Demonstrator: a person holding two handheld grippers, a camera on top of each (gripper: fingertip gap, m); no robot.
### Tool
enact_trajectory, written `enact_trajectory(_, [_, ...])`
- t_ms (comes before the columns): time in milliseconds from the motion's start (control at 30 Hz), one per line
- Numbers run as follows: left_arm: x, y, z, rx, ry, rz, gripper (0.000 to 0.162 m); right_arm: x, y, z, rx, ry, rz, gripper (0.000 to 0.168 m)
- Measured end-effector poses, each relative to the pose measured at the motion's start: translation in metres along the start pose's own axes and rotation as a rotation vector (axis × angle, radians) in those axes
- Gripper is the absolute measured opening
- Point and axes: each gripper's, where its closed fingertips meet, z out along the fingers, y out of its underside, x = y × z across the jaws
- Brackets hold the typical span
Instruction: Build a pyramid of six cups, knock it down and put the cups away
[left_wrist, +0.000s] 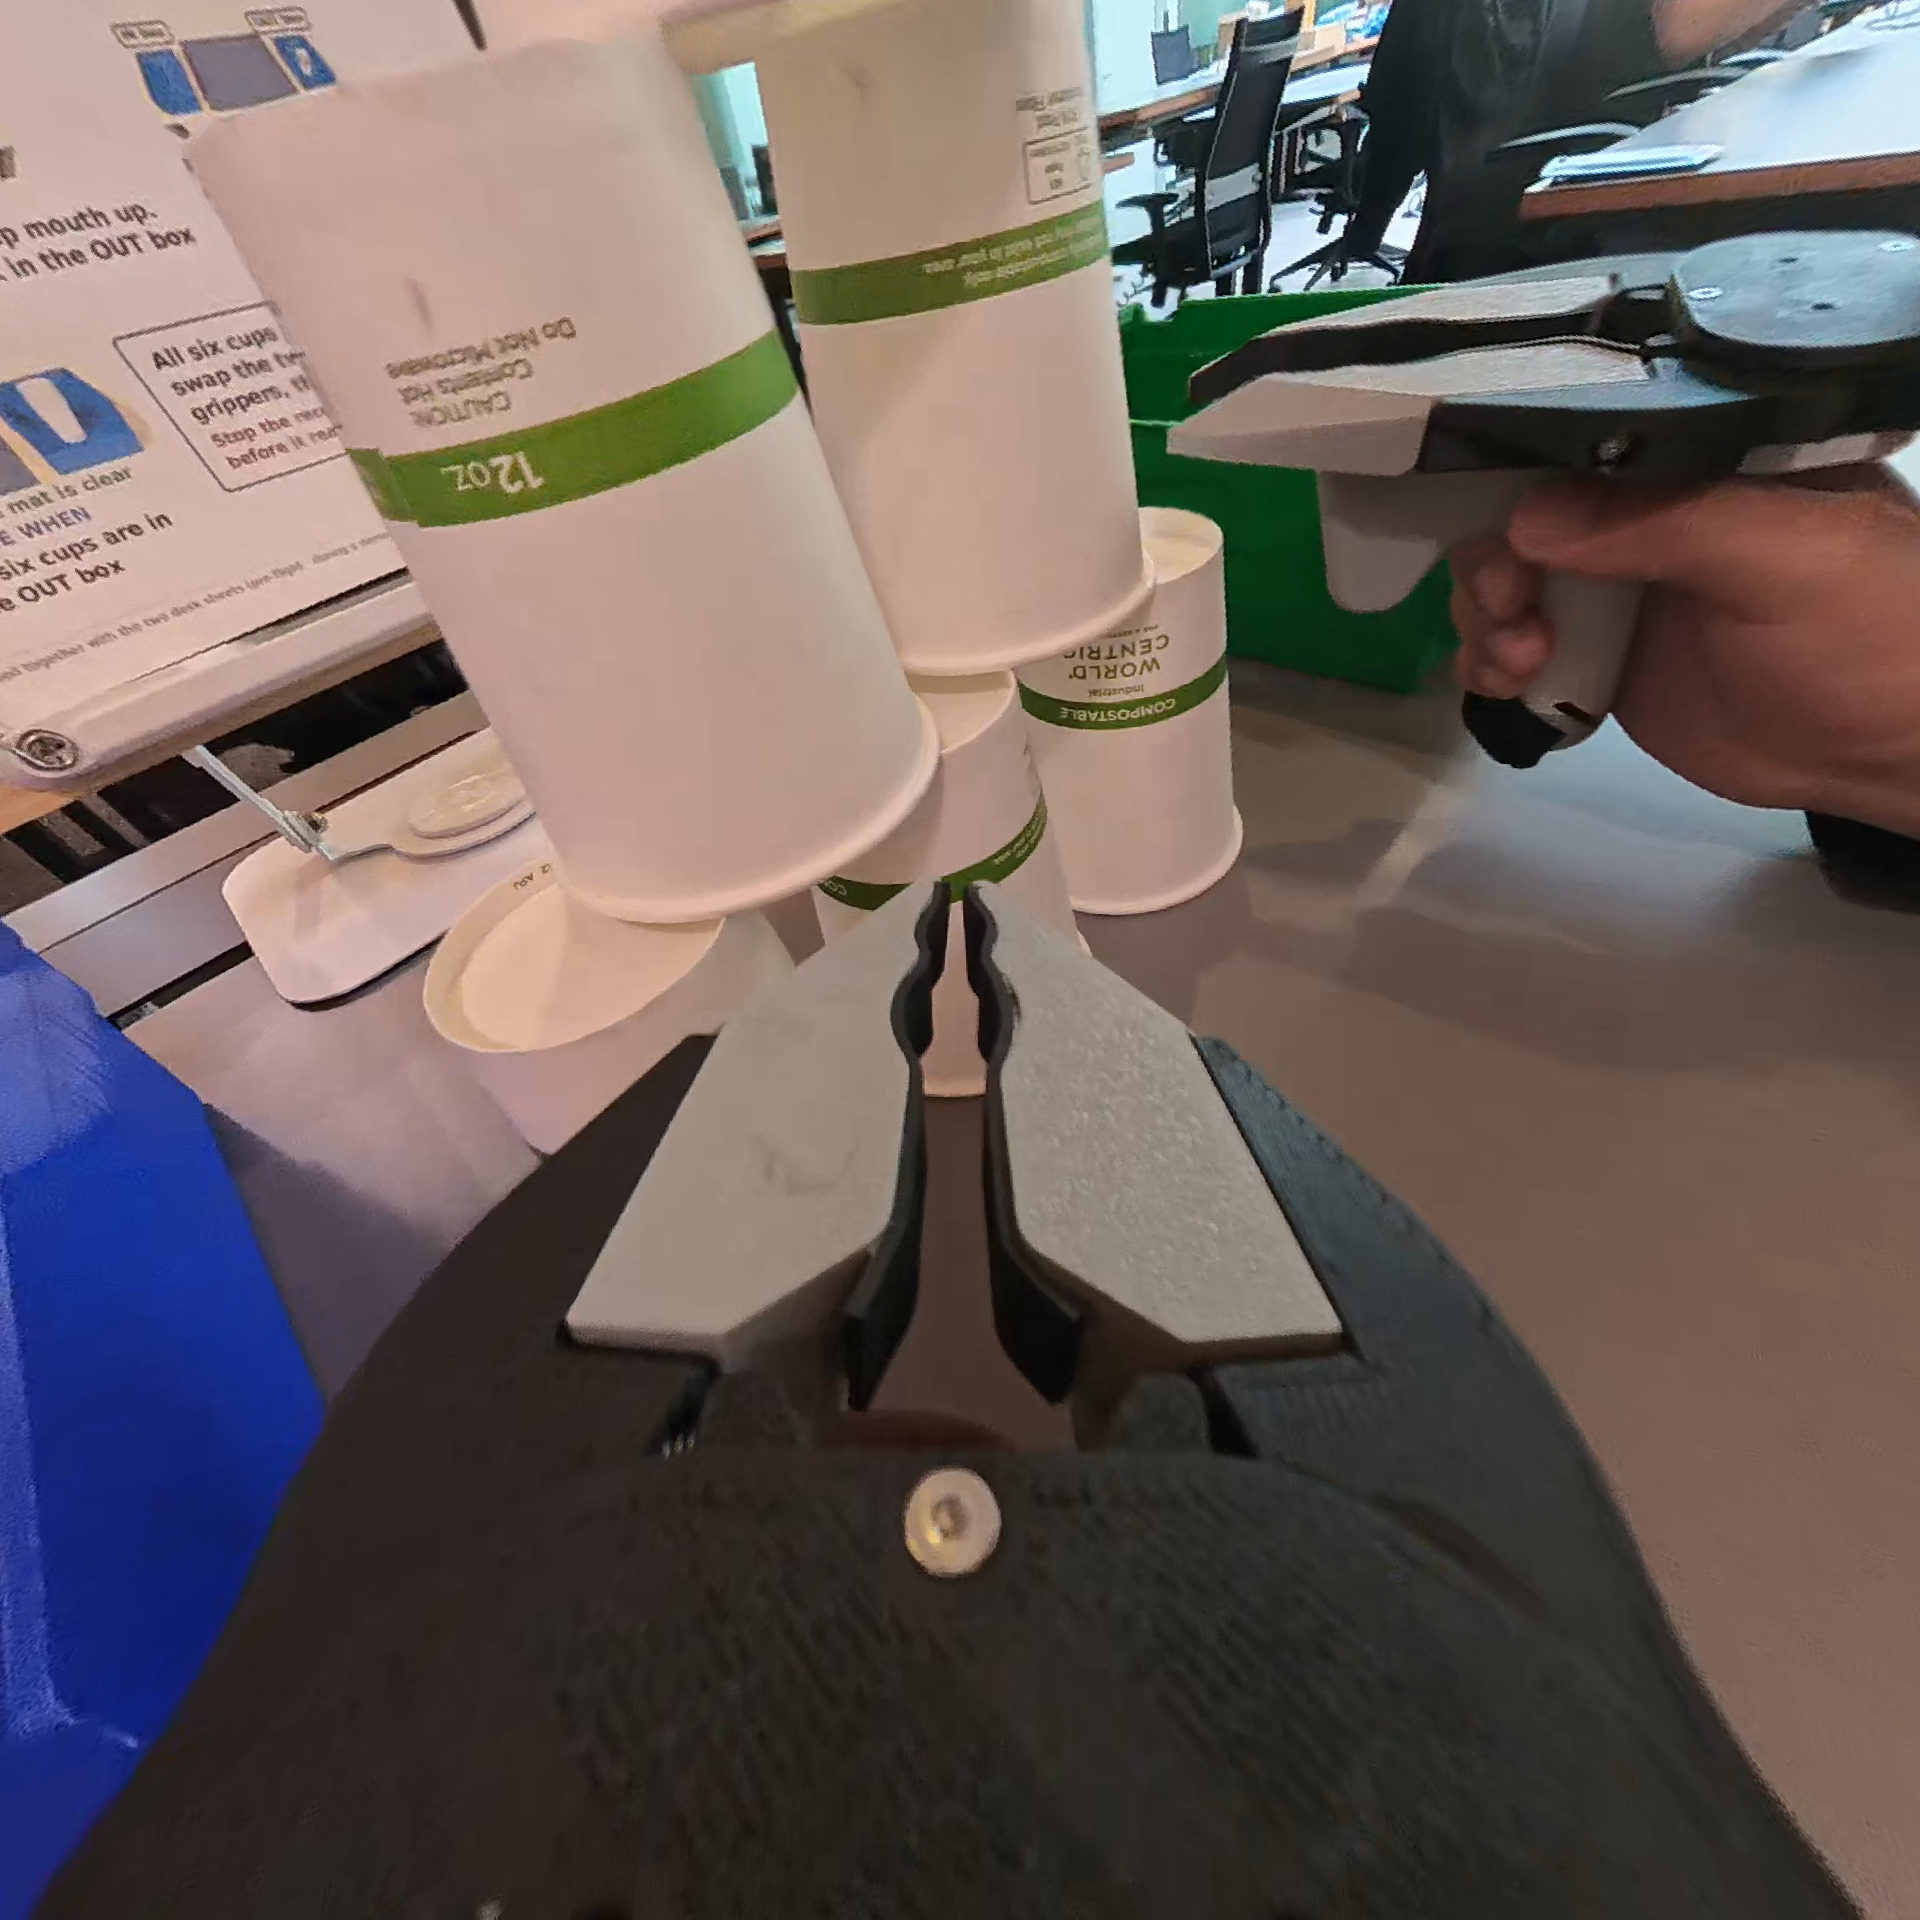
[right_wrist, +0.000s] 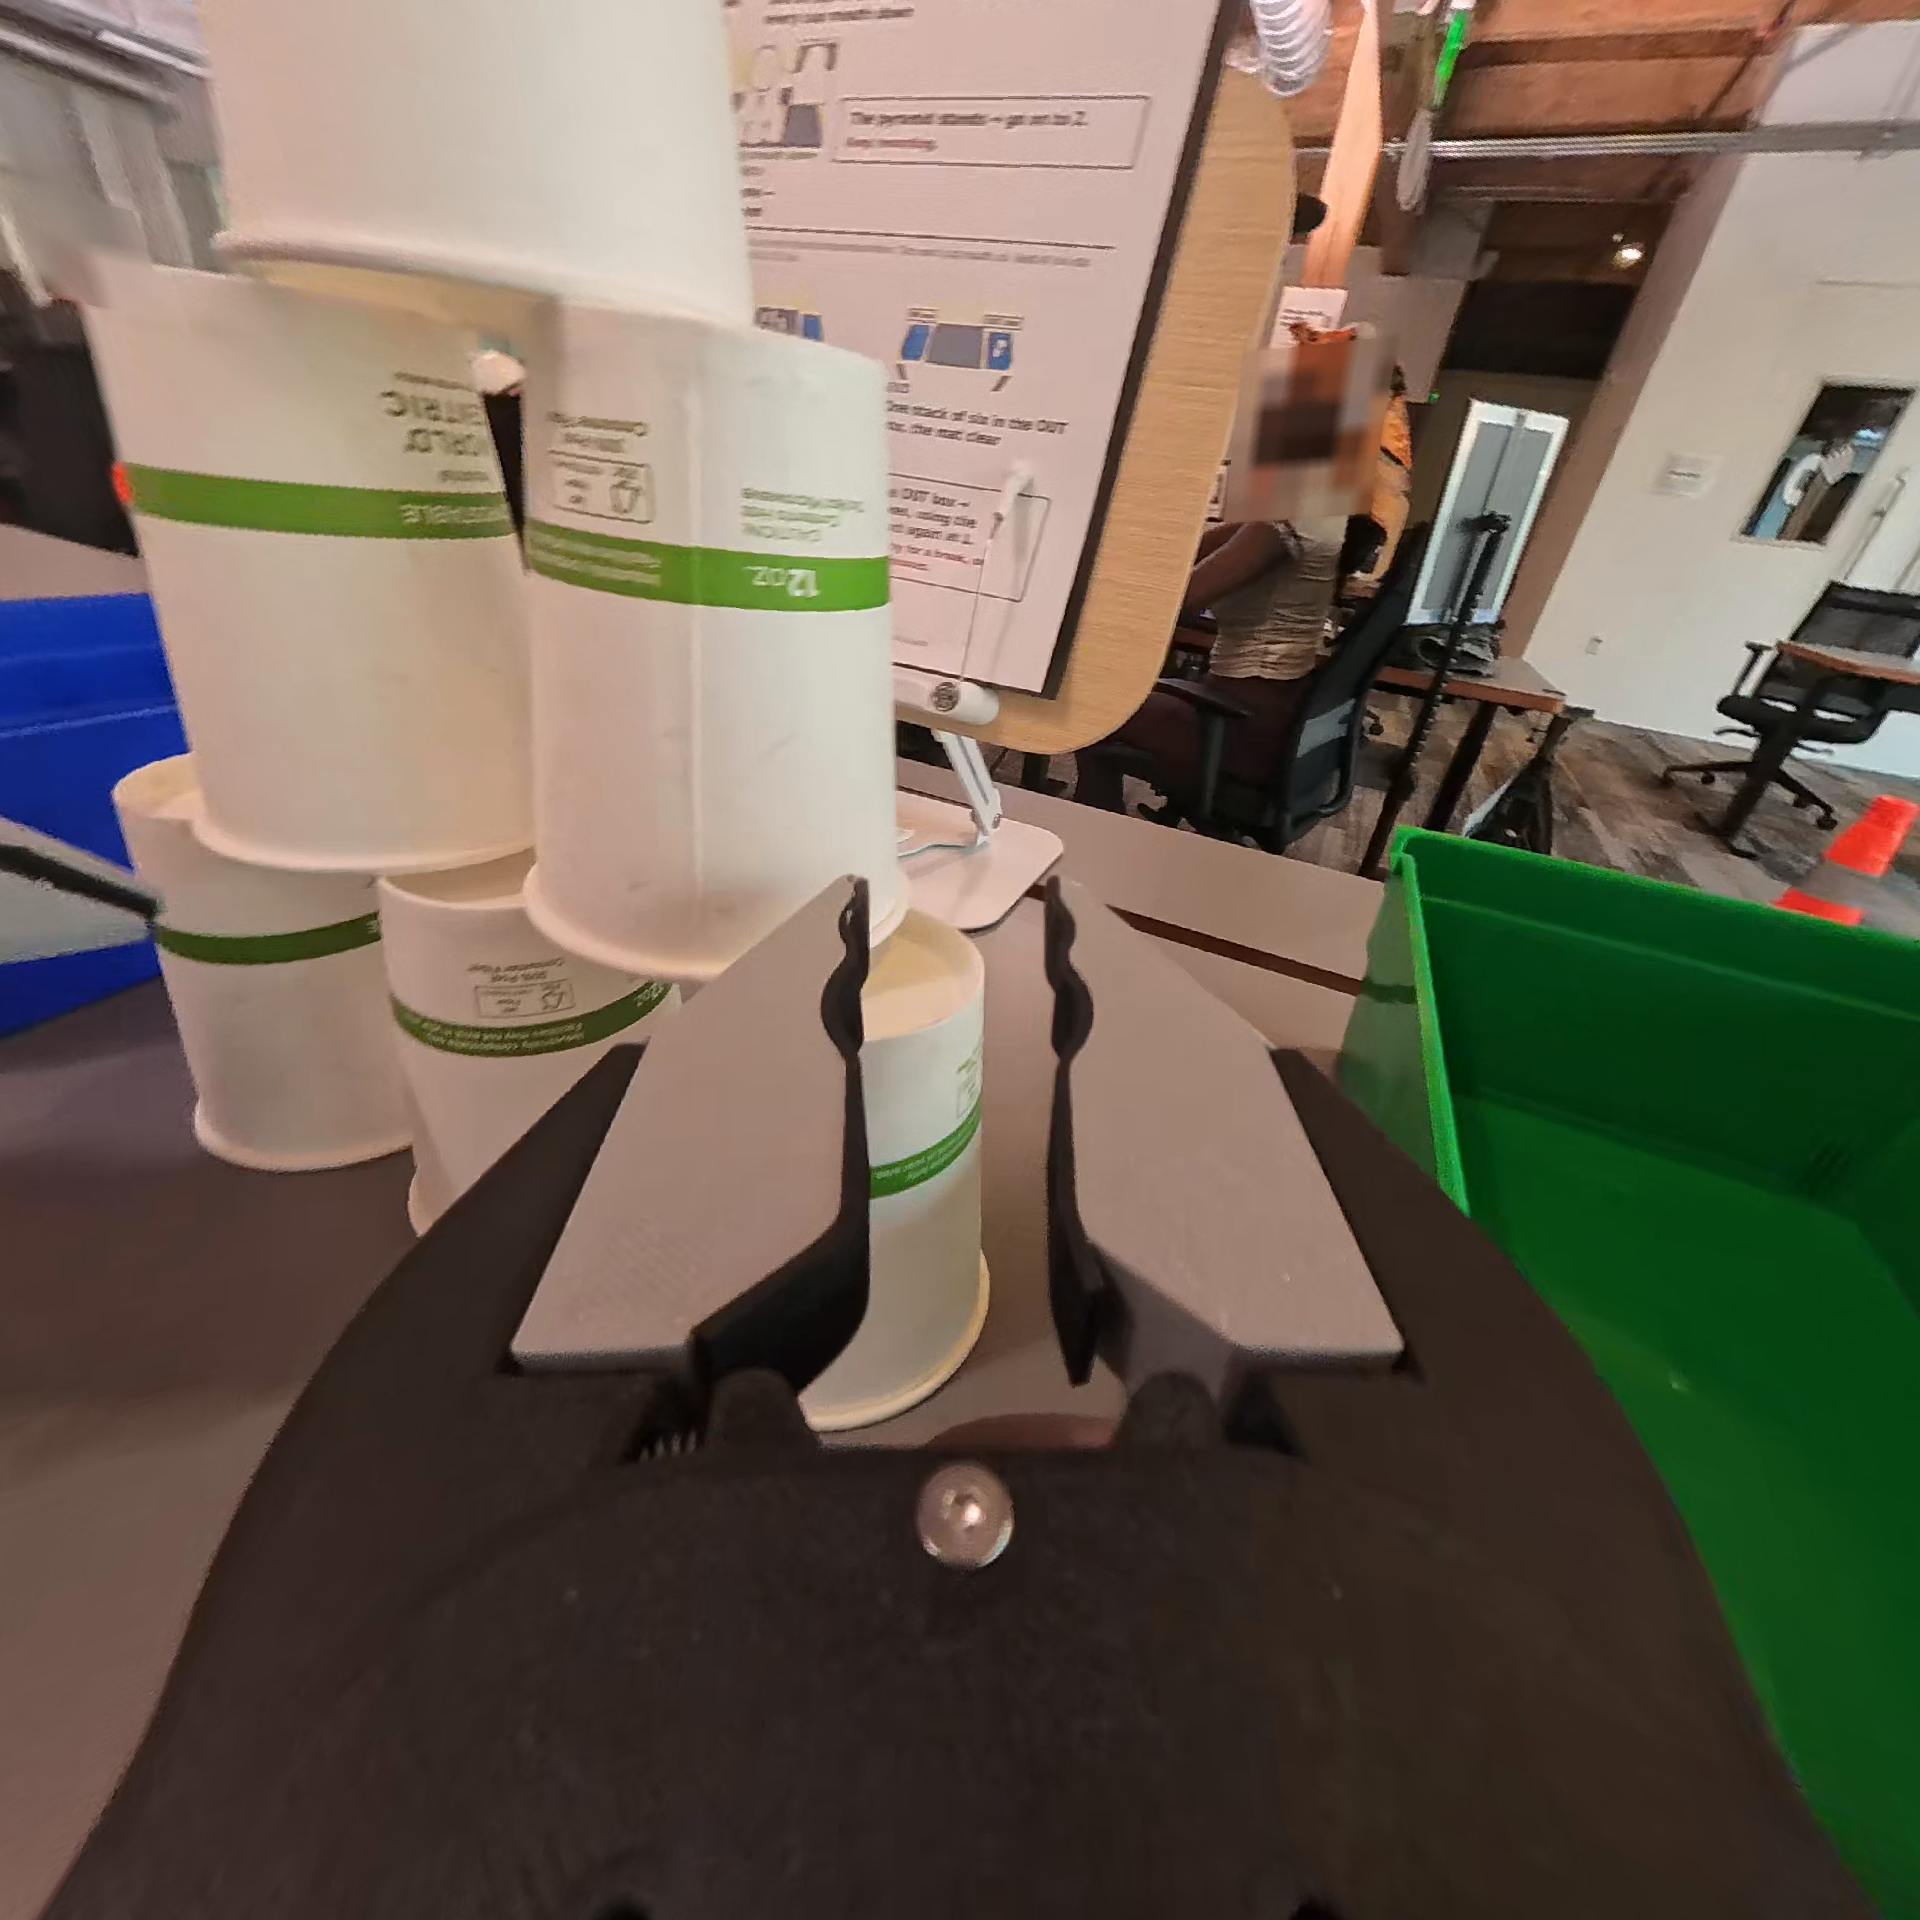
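Note:
Six white paper cups with green bands stand upside down as a pyramid on the grey table, and the pyramid is leaning. In the left wrist view the near middle-row cup tilts hard and the other middle cup leans beside it, above the bottom cups. My left gripper is shut and empty, its tips at the base of the pyramid. My right gripper is open and empty. The bottom right cup shows between its fingers, just beyond them. The top cup sits askew on the middle cups.
A green bin stands at the right of the pyramid and a blue bin at the left. An instruction board on a white stand is behind the cups. A hand holds the right gripper. Office chairs and desks lie beyond. The grippers' ends are close to 15 centimetres from one another.

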Motion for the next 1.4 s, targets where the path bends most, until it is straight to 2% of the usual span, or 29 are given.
enact_trajectory(133, [-0.006, -0.001, -0.002, 0.008, -0.02, -0.028, 0.0, 0.017, 0.003, 0.004, -0.01, 0.105, 0.058, 0.022])
enact_trajectory(333, [-0.014, -0.004, -0.004, 0.027, -0.05, -0.046, 0.0, 0.02, 0.01, 0.007, -0.045, 0.12, 0.099, 0.01])
enact_trajectory(567, [-0.025, -0.008, -0.009, 0.067, -0.083, -0.1, 0.001, 0.028, 0.015, 0.008, -0.079, 0.156, 0.107, 0.009])
enact_trajectory(667, [-0.029, -0.007, -0.009, 0.068, -0.099, -0.122, 0.007, 0.028, 0.016, 0.009, -0.088, 0.153, 0.109, 0.008])
enact_trajectory(800, [-0.037, -0.006, -0.01, 0.069, -0.138, -0.16, 0.033, 0.028, 0.017, 0.014, -0.106, 0.141, 0.137, 0.006])
enact_trajectory(867, [-0.043, -0.004, -0.01, 0.059, -0.164, -0.179, 0.041, 0.031, 0.019, 0.016, -0.118, 0.154, 0.15, 0.005])
enact_trajectory(1067, [-0.069, -0.014, -0.026, 0.154, -0.277, -0.239, 0.041, 0.049, 0.033, 0.018, -0.212, 0.267, 0.076, 0.001])
enact_trajectory(1167, [-0.072, -0.008, -0.024, 0.14, -0.24, -0.327, 0.041, 0.051, 0.036, 0.022, -0.259, 0.302, -0.028, 0.0])
enact_trajectory(1267, [-0.071, -0.01, -0.024, 0.167, -0.18, -0.396, 0.039, 0.043, 0.033, 0.034, -0.247, 0.26, -0.139, 0.0])
enact_trajectory(1400, [-0.071, -0.009, -0.022, 0.18, -0.133, -0.448, 0.038, 0.009, 0.05, 0.05, -0.311, 0.062, -0.229, 0.0])
